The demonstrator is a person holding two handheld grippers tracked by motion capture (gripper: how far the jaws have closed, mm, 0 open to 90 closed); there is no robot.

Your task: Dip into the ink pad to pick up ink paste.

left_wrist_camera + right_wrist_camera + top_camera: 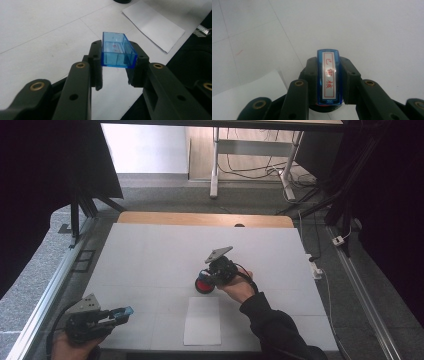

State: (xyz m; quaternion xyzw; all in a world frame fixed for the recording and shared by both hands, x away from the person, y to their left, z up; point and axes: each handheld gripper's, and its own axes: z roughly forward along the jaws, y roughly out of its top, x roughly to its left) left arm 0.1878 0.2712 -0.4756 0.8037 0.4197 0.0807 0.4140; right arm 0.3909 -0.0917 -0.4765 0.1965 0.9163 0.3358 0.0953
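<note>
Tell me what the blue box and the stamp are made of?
The blue box in the left claw looks like clear, glossy plastic: you can see through its walls. The stamp in the right claw seems shiny blue plastic too, with a white label in red characters. The red pad under it is too small to tell.

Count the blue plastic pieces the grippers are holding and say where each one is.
2. A clear blue cap is clamped in the left gripper near the table's front left. A blue stamp with red characters sits in the right gripper, over a red ink pad mid-table.
</note>
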